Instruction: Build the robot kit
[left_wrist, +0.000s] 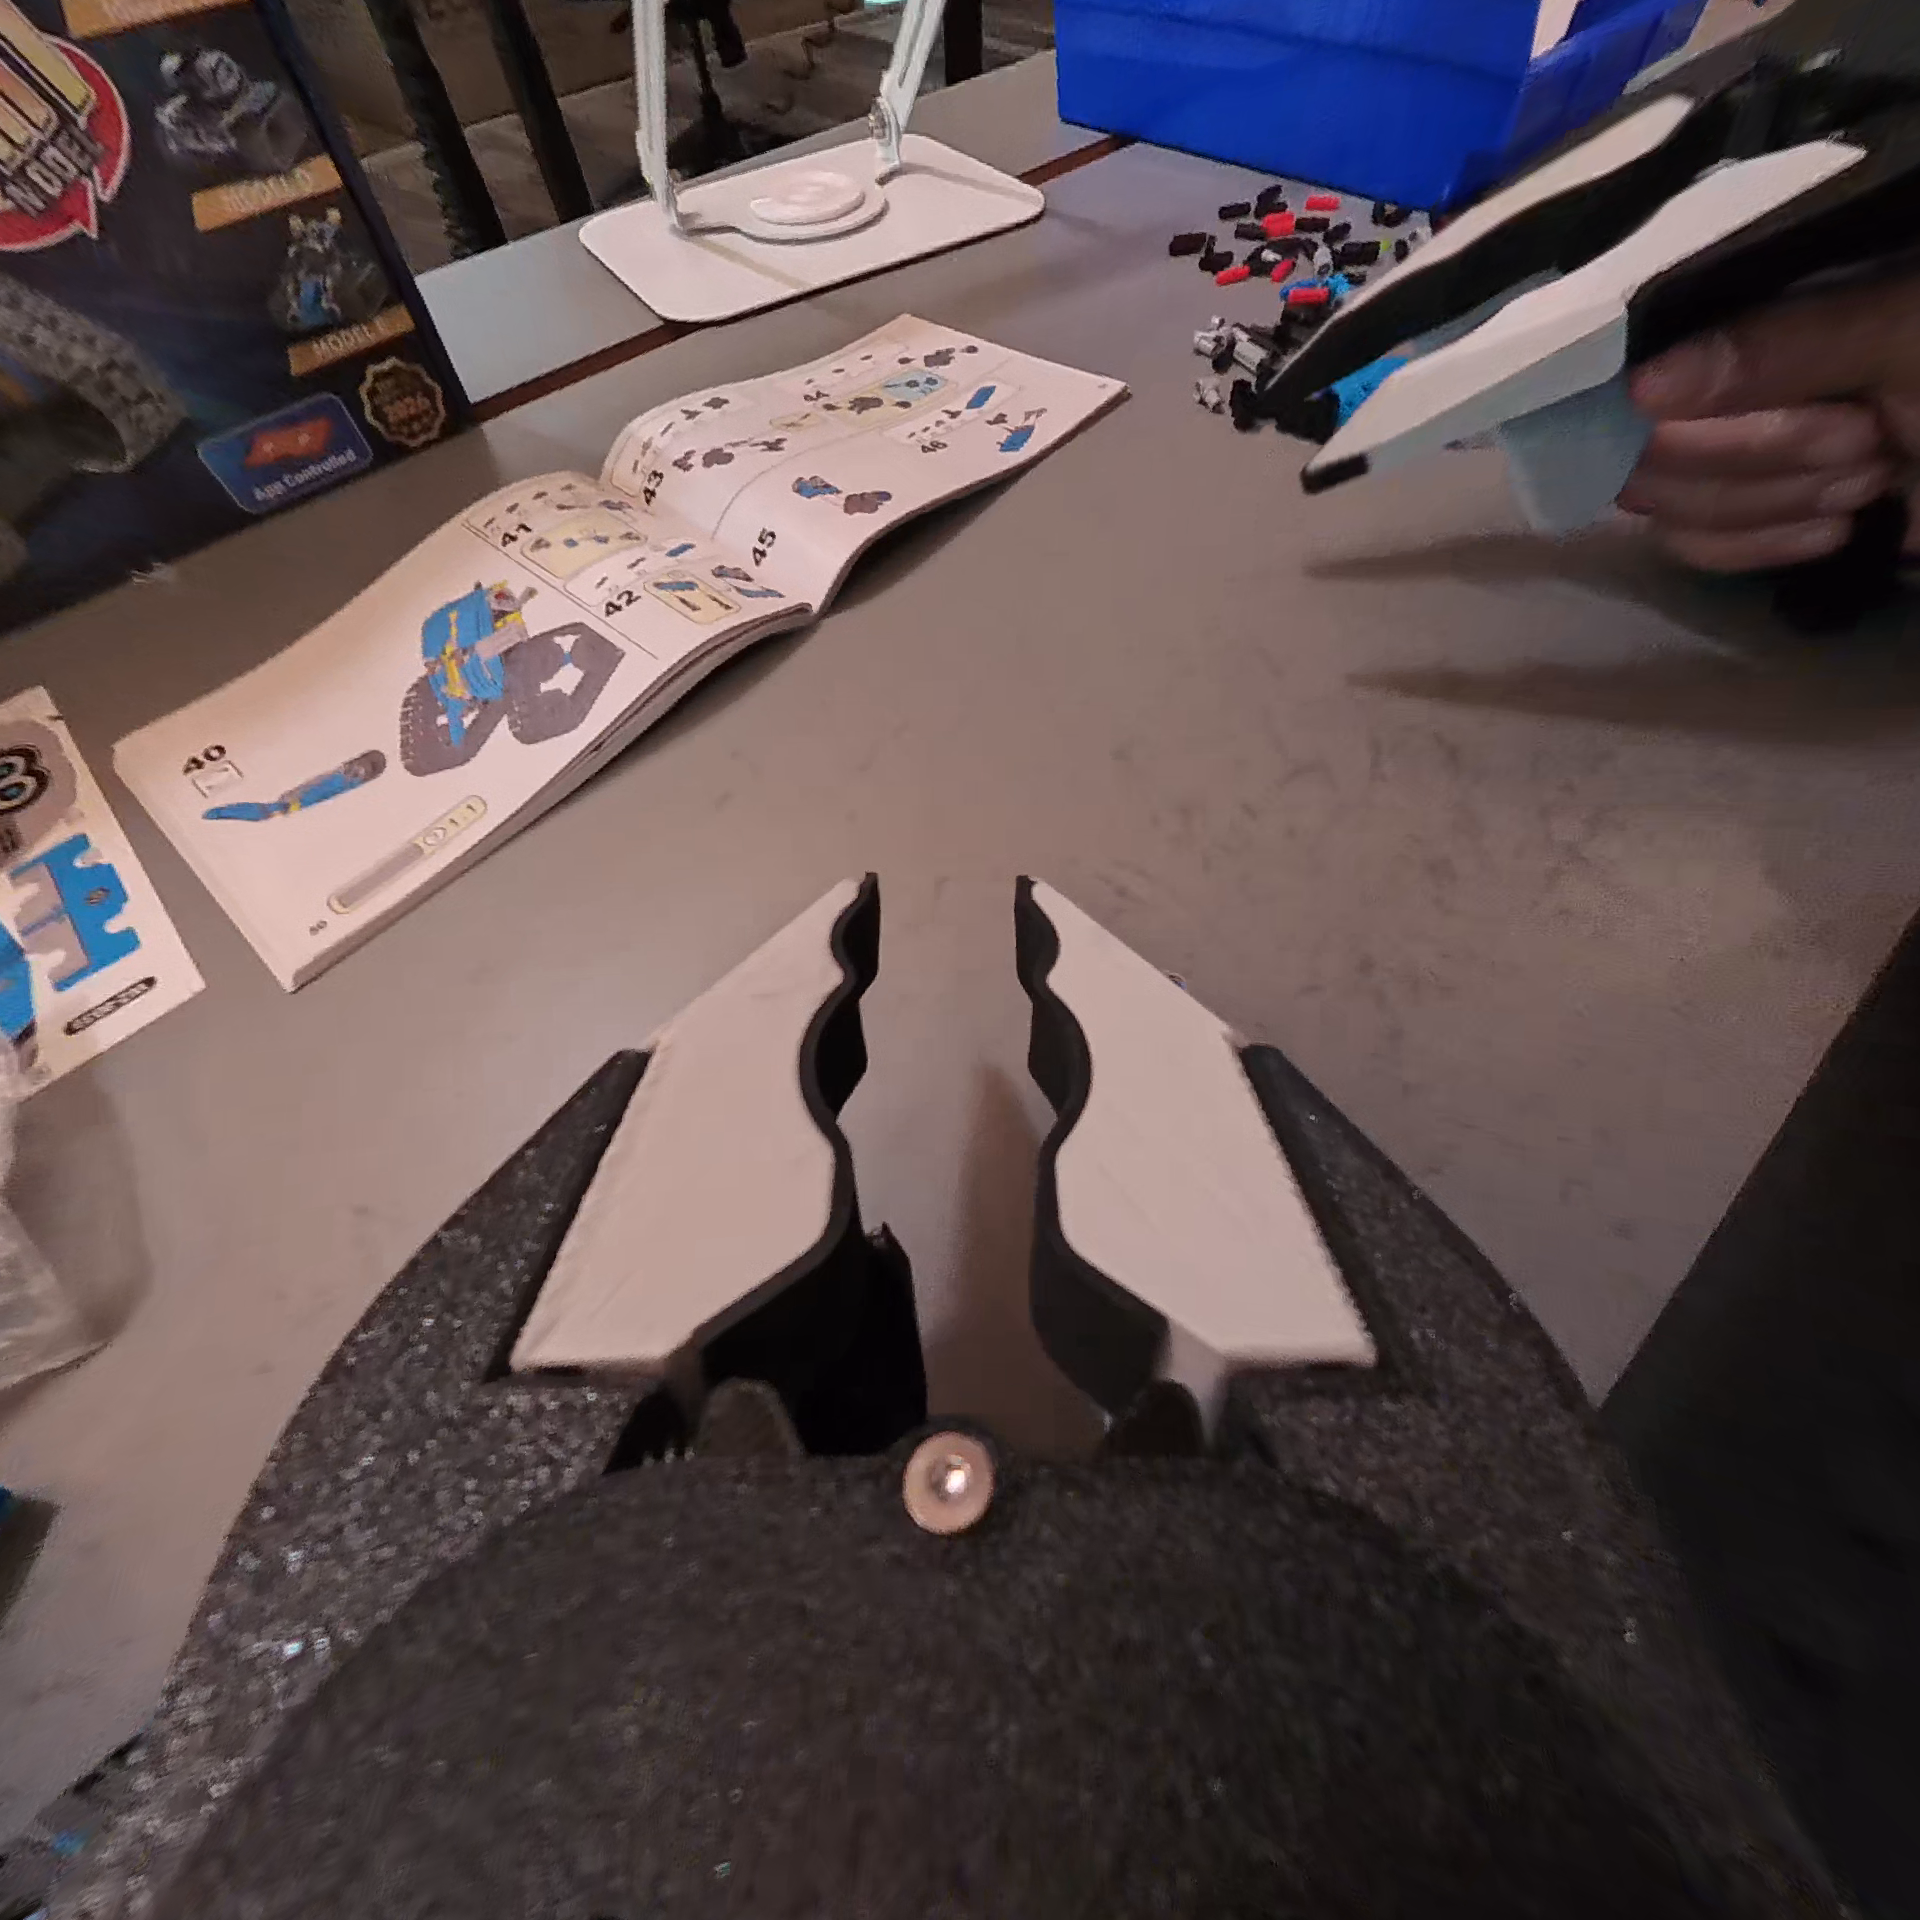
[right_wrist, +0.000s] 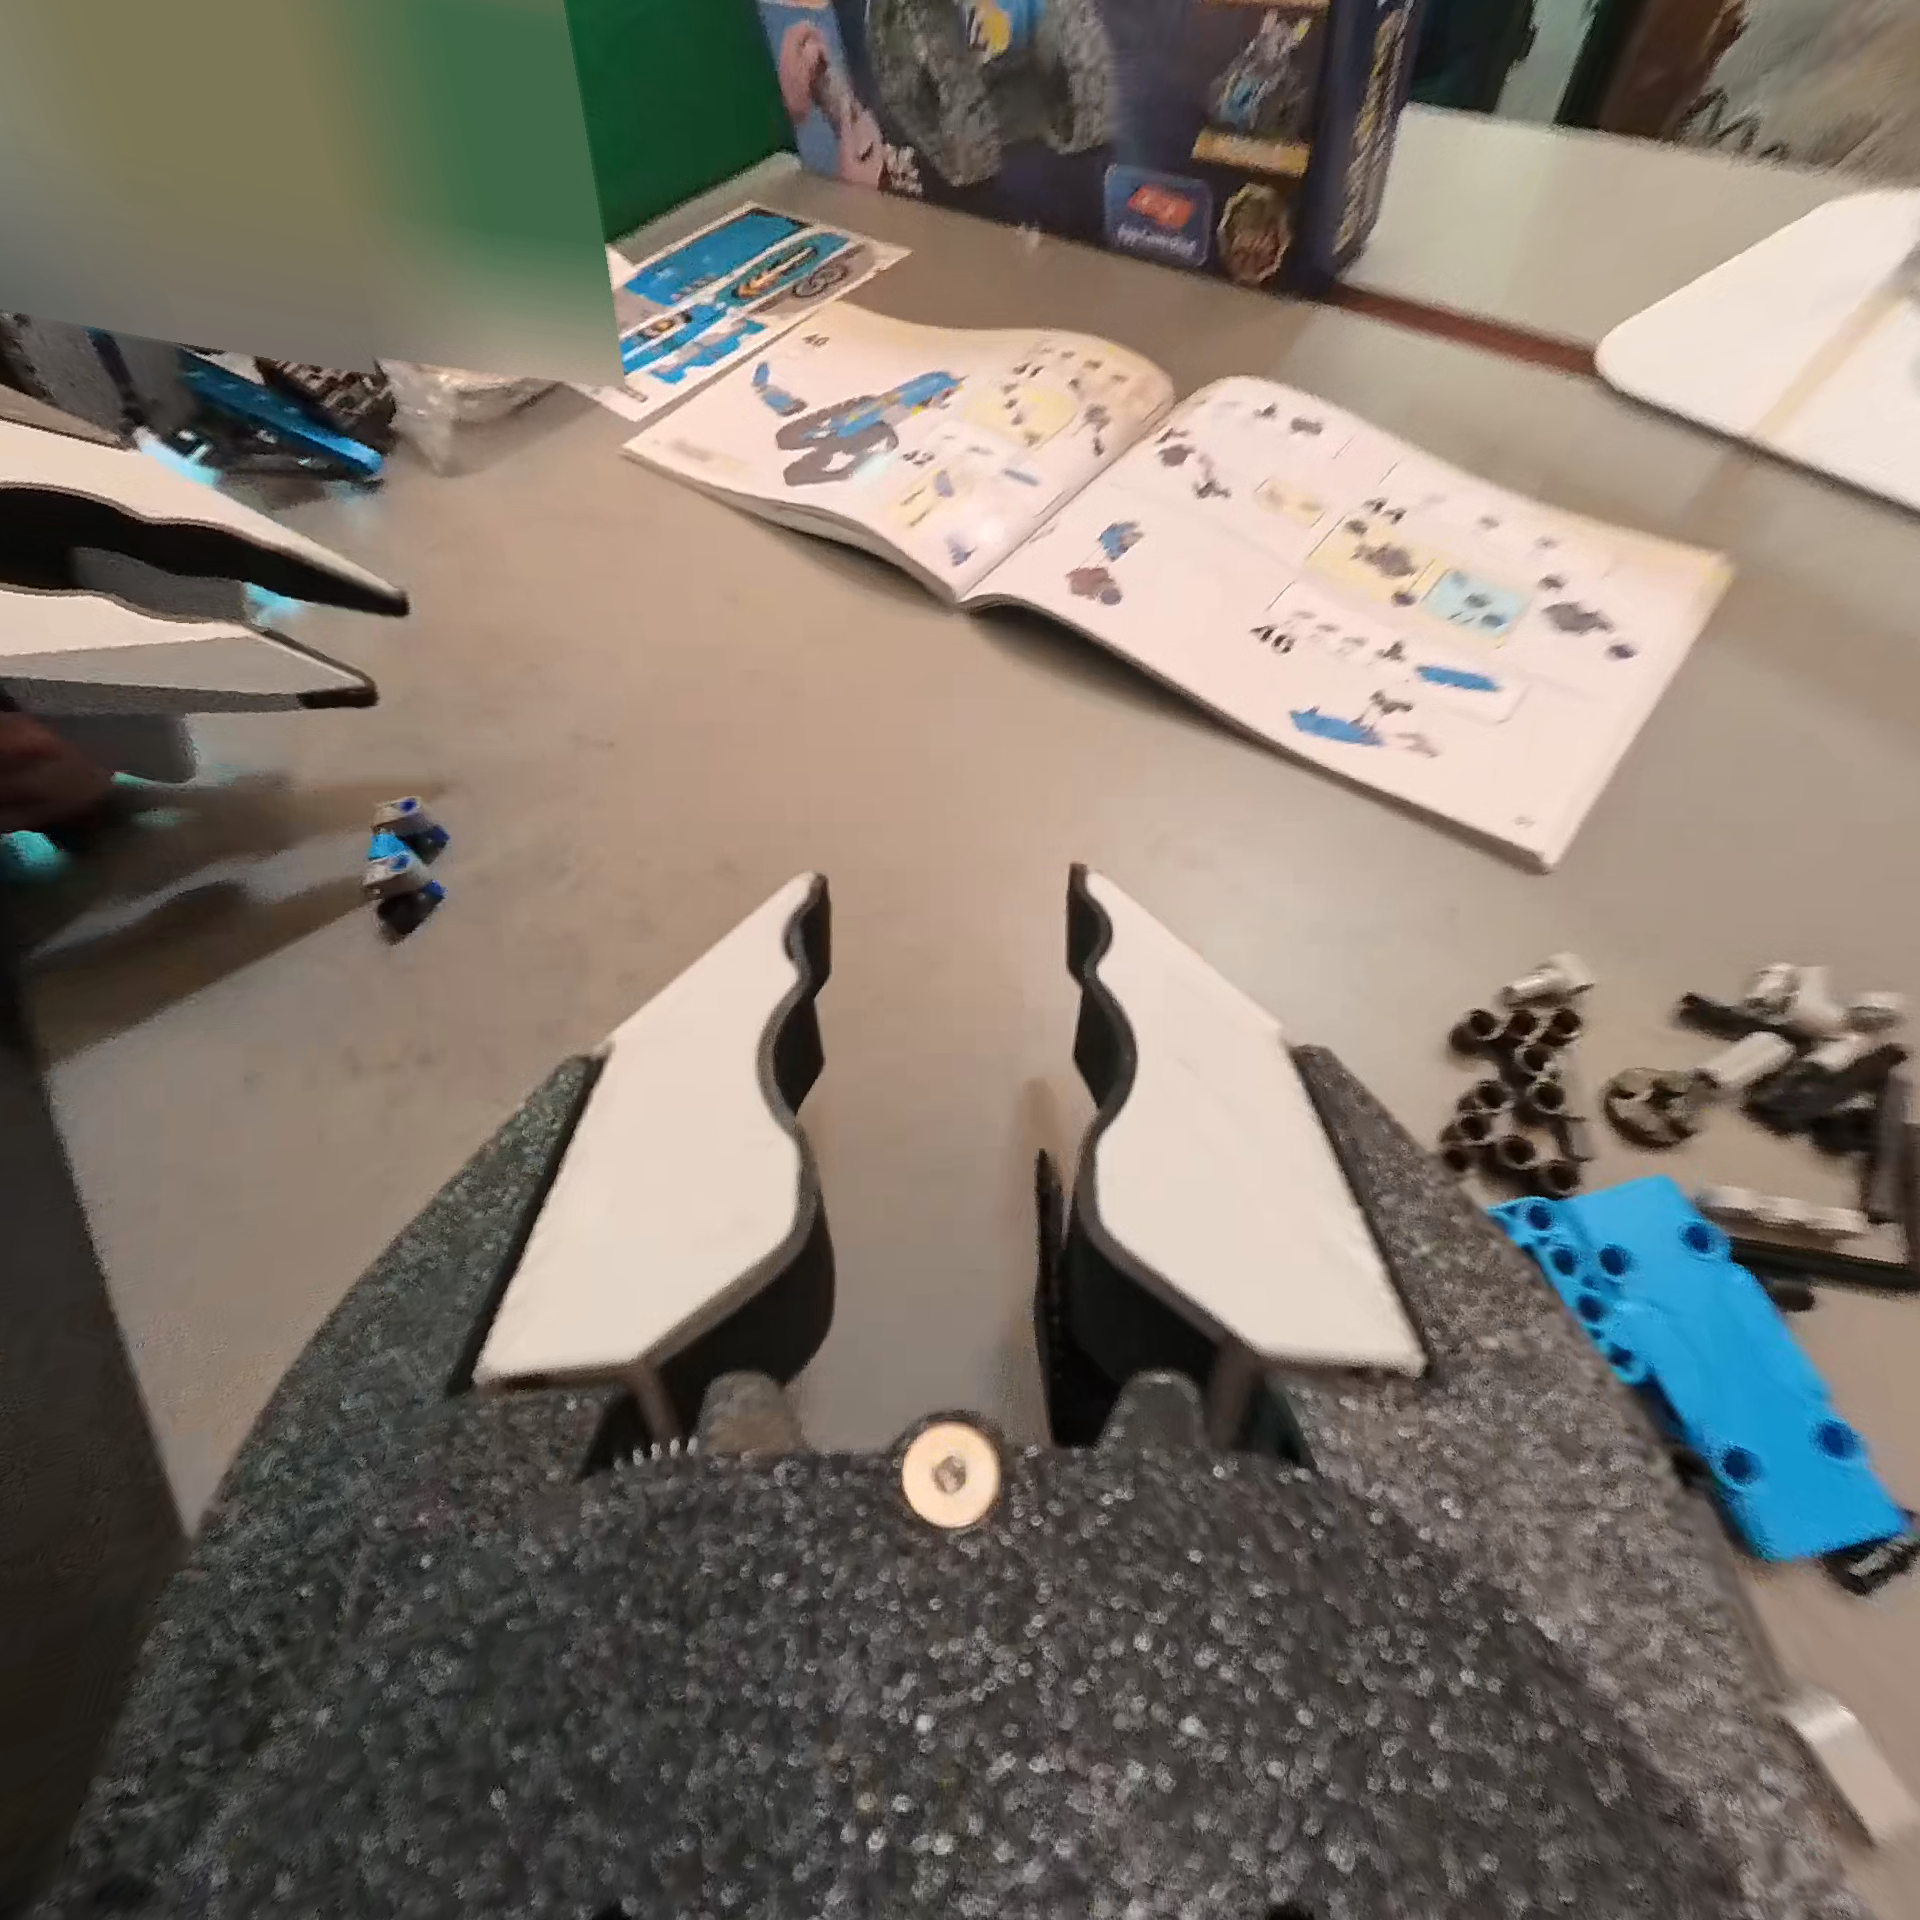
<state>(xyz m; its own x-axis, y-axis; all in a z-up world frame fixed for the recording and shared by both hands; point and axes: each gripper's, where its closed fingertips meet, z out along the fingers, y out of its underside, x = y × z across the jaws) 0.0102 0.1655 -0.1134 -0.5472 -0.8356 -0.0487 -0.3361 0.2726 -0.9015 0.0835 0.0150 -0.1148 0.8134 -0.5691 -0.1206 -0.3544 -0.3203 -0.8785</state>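
Observation:
My left gripper (left_wrist: 945, 894) is open and empty, held low over the bare grey table (left_wrist: 1351, 831). It also shows at the left of the right wrist view (right_wrist: 384, 649), with its fingers apart. A small blue and grey brick assembly (right_wrist: 405, 862) lies on the table just below it. My right gripper (right_wrist: 948, 883) is open and empty above the table. In the left wrist view it comes in from the upper right (left_wrist: 1299, 436), held by a hand (left_wrist: 1766, 457). A blue panel piece (right_wrist: 1704, 1361) and black connectors (right_wrist: 1517, 1091) lie just right of the right gripper.
An open instruction booklet (left_wrist: 623, 623) lies mid-table, with a sticker sheet (left_wrist: 62, 904) to its left. The product box (left_wrist: 208, 260), a white lamp base (left_wrist: 810, 218) and a blue bin (left_wrist: 1299, 83) stand at the back. Small loose parts (left_wrist: 1278, 249) lie near the bin. A partly built blue model (right_wrist: 281, 416) sits far left.

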